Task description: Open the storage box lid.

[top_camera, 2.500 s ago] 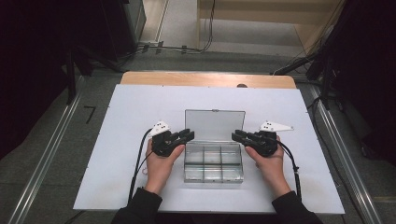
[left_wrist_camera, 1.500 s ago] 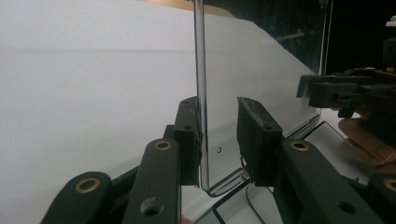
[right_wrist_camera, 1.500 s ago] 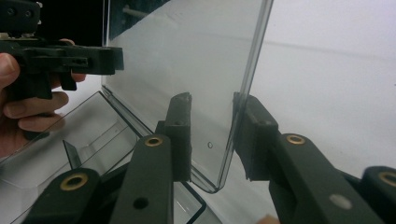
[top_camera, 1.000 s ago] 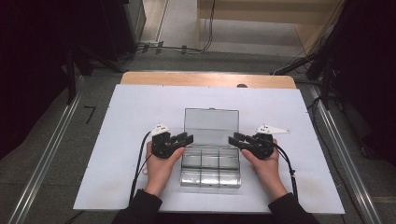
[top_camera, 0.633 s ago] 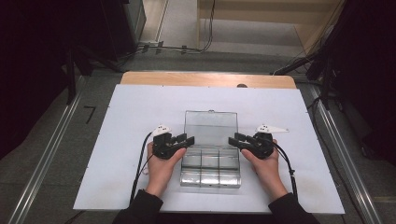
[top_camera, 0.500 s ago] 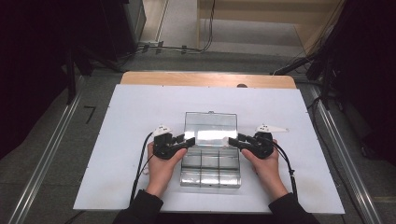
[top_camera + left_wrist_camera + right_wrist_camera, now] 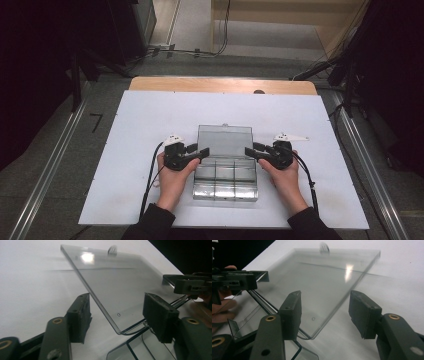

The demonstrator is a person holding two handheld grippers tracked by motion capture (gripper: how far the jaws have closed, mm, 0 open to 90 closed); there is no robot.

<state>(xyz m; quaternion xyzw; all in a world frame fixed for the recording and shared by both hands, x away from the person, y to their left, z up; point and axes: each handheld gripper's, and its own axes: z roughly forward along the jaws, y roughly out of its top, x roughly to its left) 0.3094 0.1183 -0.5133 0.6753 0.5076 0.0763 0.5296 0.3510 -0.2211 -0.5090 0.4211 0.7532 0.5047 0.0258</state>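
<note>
A clear plastic compartment box [image 7: 225, 182] lies on the white board [image 7: 125, 150] with its lid [image 7: 225, 139] raised and tilted back. My left gripper [image 7: 201, 153] is at the lid's left edge near the hinge, my right gripper [image 7: 249, 151] at its right edge. In the left gripper view the lid [image 7: 120, 285] runs between the jaws of the left gripper [image 7: 120, 315], and neither pad touches it. The right gripper [image 7: 328, 315] likewise straddles the lid's [image 7: 322, 282] near corner without pressing on it. Both pairs of jaws have just been opening.
A wooden table edge [image 7: 220, 84] shows beyond the board. Metal rails [image 7: 50, 170] run along both sides on the floor, with cables [image 7: 200, 51] at the back. Bare board lies left, right and beyond the box.
Both pairs of jaws have spread off the lid's side edges. The lid's far edge sits slightly lower in the high view. The hands have stayed in place.
</note>
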